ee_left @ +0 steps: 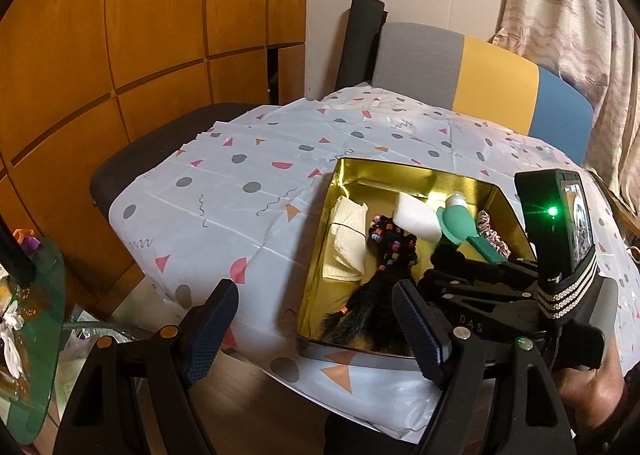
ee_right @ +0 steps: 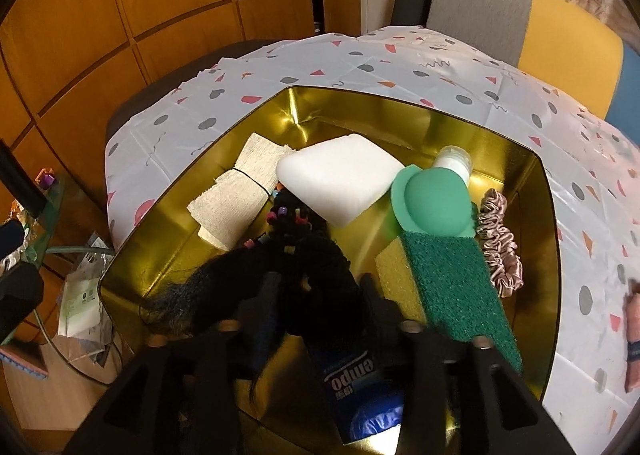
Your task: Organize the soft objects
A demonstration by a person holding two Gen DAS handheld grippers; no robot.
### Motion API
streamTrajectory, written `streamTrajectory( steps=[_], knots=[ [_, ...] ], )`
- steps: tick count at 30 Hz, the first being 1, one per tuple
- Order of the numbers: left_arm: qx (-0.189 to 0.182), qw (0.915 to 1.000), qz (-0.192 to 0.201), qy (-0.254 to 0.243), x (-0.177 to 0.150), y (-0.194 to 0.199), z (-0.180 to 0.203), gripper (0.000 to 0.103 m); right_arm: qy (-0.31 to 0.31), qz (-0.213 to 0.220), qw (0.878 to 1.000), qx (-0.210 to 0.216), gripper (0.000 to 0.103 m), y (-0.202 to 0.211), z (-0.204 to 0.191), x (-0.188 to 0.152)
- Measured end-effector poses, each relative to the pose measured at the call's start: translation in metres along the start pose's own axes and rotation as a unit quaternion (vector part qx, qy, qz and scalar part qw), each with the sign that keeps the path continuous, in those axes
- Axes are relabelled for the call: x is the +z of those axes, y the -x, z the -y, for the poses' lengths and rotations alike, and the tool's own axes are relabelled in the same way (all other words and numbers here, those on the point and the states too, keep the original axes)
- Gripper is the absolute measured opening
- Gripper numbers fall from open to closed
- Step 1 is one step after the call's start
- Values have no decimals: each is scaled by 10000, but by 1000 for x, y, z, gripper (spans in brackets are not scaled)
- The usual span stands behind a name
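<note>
A gold tin box [ee_right: 516, 159] [ee_left: 352, 165] sits on the patterned tablecloth. Inside lie a beige bandage roll [ee_right: 236, 195] [ee_left: 348, 239], a white sponge [ee_right: 340, 181] [ee_left: 414, 217], a green silicone item [ee_right: 436, 203] [ee_left: 456, 225], a green scouring sponge [ee_right: 452, 291], a pink scrunchie [ee_right: 500, 243], a blue tissue pack [ee_right: 356, 391] and a black hair piece with coloured beads [ee_right: 316, 259] [ee_left: 390, 255]. My right gripper [ee_right: 320, 295] is inside the box, its fingers around the black hair piece. My left gripper [ee_left: 312, 331] is open and empty at the box's near left corner.
The tablecloth [ee_left: 224, 191] covers a small table. A multicoloured chair [ee_left: 480, 67] stands behind it, wooden panelling [ee_left: 120, 35] at the left. A glass side table [ee_left: 36, 335] with clutter is at the lower left. A pink item [ee_right: 634, 339] lies on the cloth at the right.
</note>
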State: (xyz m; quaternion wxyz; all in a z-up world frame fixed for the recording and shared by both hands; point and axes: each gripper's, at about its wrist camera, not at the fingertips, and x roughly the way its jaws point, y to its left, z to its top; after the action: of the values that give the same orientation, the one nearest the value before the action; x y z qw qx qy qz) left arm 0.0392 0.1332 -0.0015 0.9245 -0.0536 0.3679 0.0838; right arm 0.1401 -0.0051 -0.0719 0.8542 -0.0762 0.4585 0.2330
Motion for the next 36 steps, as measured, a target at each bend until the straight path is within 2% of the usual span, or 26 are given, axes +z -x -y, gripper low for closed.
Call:
streamTrajectory(
  steps=[1, 5, 9, 17, 26, 36],
  knots=[
    [-12, 10000, 5, -10, 0, 1, 1, 81, -56, 26, 10000, 43, 61, 1, 2, -1],
    [-36, 10000, -3, -73, 0, 2, 5, 81, -107, 143, 9998, 52, 62, 12, 4, -1],
    [-59, 9999, 15, -152, 0, 4, 11, 81, -190, 378, 9991, -17, 70, 28, 11, -2],
    [-164, 9993, 75, -340, -1, 11, 26, 81, -410, 781, 9959, -176, 71, 65, 36, -6],
    [-321, 9974, 91, -643, 0, 15, 48, 81, -806, 1093, 9892, -547, 74, 105, 87, -23],
    [-505, 9937, 44, -997, -4, 15, 78, 81, -1506, 1146, 9761, -1073, 75, 135, 166, -55]
  ],
)
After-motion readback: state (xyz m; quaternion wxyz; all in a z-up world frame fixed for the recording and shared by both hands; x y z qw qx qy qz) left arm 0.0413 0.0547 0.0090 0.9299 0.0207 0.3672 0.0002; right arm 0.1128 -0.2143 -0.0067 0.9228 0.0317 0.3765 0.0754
